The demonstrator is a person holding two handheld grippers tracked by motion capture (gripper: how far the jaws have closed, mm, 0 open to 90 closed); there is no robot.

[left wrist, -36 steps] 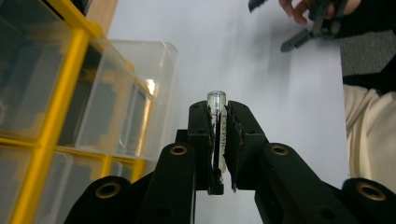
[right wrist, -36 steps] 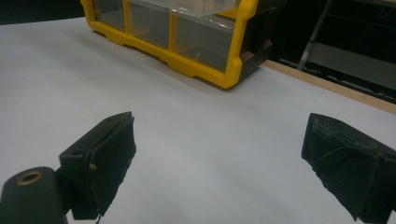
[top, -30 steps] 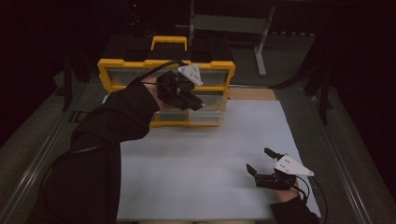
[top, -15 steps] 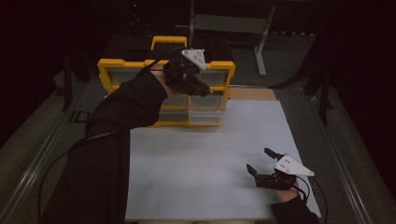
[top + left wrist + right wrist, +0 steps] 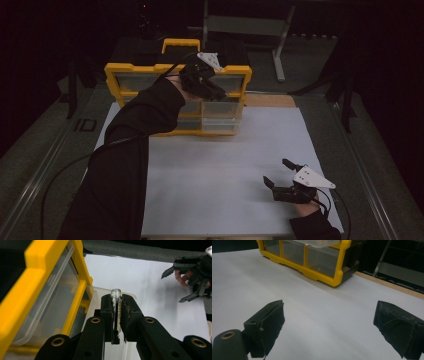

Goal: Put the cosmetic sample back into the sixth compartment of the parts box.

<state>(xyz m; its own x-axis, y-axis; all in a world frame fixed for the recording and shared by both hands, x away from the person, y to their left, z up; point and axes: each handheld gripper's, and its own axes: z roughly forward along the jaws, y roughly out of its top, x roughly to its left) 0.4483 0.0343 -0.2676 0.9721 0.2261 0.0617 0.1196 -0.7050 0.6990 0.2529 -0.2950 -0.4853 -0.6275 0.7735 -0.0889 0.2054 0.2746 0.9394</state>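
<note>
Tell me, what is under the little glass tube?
Under the glass tube, pinched in the left gripper, a pulled-out clear drawer of the yellow organizer shows. The jaws hide what lies inside it.

The left gripper (image 5: 212, 90) now sits farther toward the back and right of the yellow drawer cabinet (image 5: 150, 75) than in the earlier high views, having drifted from over the cabinet's middle drawers up to its top right part, beside the handle. Its grey plate now lies over the cabinet's top edge. The black sleeve (image 5: 145, 115) reaches further across the cabinet's front. In the left gripper view the clear tube (image 5: 116, 307) is pinched between its jaws above a pulled-out clear drawer (image 5: 100, 293).
</note>
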